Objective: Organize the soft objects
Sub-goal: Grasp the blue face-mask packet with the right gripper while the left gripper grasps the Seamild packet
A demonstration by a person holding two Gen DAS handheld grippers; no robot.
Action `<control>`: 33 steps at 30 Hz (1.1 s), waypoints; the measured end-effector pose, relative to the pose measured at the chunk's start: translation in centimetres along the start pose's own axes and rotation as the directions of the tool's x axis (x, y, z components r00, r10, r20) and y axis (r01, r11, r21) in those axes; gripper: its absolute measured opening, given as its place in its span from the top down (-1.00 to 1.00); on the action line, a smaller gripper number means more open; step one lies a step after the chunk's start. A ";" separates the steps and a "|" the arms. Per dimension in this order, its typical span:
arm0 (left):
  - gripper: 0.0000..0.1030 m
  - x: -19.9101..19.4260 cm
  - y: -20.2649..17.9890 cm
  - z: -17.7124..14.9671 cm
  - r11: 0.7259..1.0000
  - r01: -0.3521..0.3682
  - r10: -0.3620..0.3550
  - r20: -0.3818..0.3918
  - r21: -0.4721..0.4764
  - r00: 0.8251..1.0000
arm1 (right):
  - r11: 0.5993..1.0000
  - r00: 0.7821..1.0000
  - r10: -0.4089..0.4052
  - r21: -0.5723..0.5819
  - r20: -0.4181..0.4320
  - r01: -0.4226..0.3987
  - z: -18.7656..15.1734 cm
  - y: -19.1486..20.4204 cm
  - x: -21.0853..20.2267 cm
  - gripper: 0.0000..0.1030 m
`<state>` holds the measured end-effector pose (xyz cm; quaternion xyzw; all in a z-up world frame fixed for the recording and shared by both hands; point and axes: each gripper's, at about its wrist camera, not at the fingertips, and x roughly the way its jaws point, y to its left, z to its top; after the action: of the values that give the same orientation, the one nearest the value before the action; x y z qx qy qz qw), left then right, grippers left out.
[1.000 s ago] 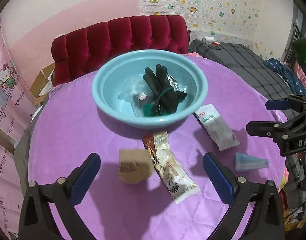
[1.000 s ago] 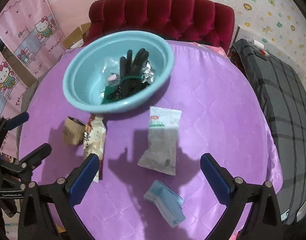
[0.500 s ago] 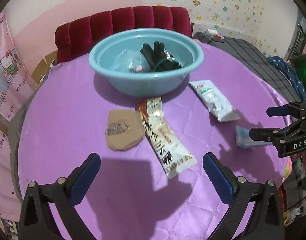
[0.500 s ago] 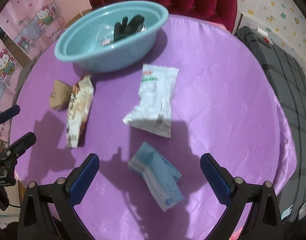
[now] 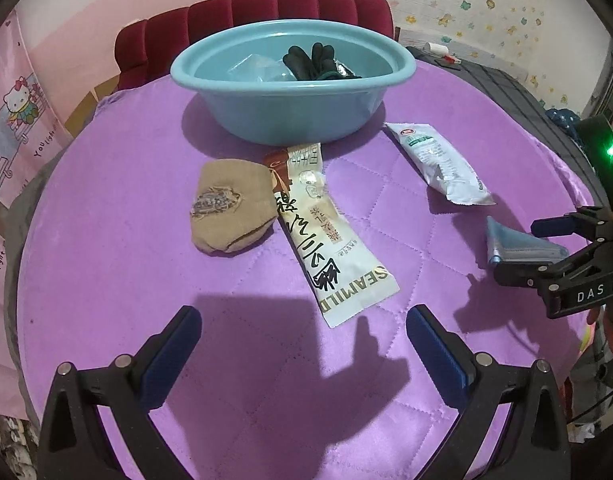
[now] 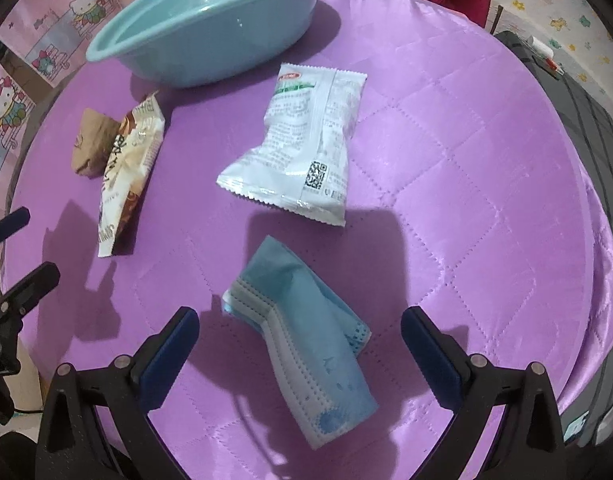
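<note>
The right claw (image 6: 300, 344) was spread around the folded blue mask (image 6: 306, 344) on the purple bench (image 6: 466, 160), not gripping it. The left claw (image 5: 302, 344) gaped empty near the oat packet (image 5: 326, 236) (beside a tan pouch (image 5: 230, 210)).

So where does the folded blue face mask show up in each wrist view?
Left wrist: the blue face mask lies at far right on the purple cloth, partly behind the right gripper.
Right wrist: it lies bottom centre, between the open fingers.
Shared landmark: the white snack packet, just beyond the mask toward the basin.
</note>
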<state>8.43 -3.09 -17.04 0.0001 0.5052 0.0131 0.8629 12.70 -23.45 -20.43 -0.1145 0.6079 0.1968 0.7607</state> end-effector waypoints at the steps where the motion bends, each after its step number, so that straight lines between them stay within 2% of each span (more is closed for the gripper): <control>1: -1.00 0.1 0.0 0.0 1.000 -0.001 0.001 -0.003 -0.003 1.000 | 1.000 1.000 0.004 0.000 -0.003 -0.004 0.0 -0.1 0.1 -1.00; 5: -1.00 0.7 -0.5 -0.1 1.000 -0.006 0.006 -0.021 0.001 1.000 | 0.999 1.000 0.025 0.023 -0.013 -0.025 0.0 -0.4 0.3 -0.95; 7: -1.00 1.0 -0.7 0.0 1.000 -0.002 0.002 -0.025 -0.003 1.000 | 1.000 1.000 0.017 0.014 -0.025 -0.017 0.1 -0.3 0.5 -0.49; 9: -1.00 1.2 -0.9 0.1 1.000 0.006 -0.006 -0.027 -0.012 1.000 | 1.000 1.000 -0.009 -0.019 -0.029 0.008 0.1 0.0 0.5 -0.38; 10: -1.00 1.4 -1.1 0.2 1.000 0.011 -0.011 -0.029 -0.014 1.000 | 1.000 1.000 -0.010 -0.027 -0.023 0.010 0.1 0.1 0.7 -0.08; 11: -1.00 1.5 -1.2 0.3 1.000 0.014 -0.015 -0.030 -0.015 0.999 | 0.999 1.000 -0.010 -0.033 -0.016 0.010 0.0 0.3 0.5 0.05; 12: -1.00 1.6 -1.2 0.4 1.000 0.015 -0.016 -0.031 -0.016 0.999 | 0.999 1.000 -0.009 -0.031 -0.009 0.009 0.0 0.3 0.3 0.32; 13: -1.00 1.7 -1.4 0.5 1.000 0.016 -0.016 -0.033 -0.018 0.999 | 1.000 1.000 -0.012 -0.022 -0.005 0.012 0.1 0.2 0.1 0.84; 16: -1.00 2.3 -1.6 0.9 1.000 0.008 -0.010 -0.045 -0.030 0.999 | 1.000 1.000 0.011 0.011 -0.001 -0.011 0.4 -0.3 -0.4 0.84; 22: -1.00 3.2 -1.6 1.8 0.997 -0.003 0.000 -0.049 -0.075 0.999 | 0.999 0.999 0.036 -0.002 0.025 -0.036 1.0 -0.2 -1.6 0.84; 33: -1.00 5.8 -2.0 2.7 0.992 -0.037 0.027 -0.087 -0.120 0.996 | 1.000 0.999 0.026 -0.012 0.020 -0.026 0.6 -0.2 -1.1 0.83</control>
<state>13.70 -4.96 -20.80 -0.0450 0.5395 0.0577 0.8388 13.14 -23.52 -19.19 -0.1088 0.6006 0.2114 0.7634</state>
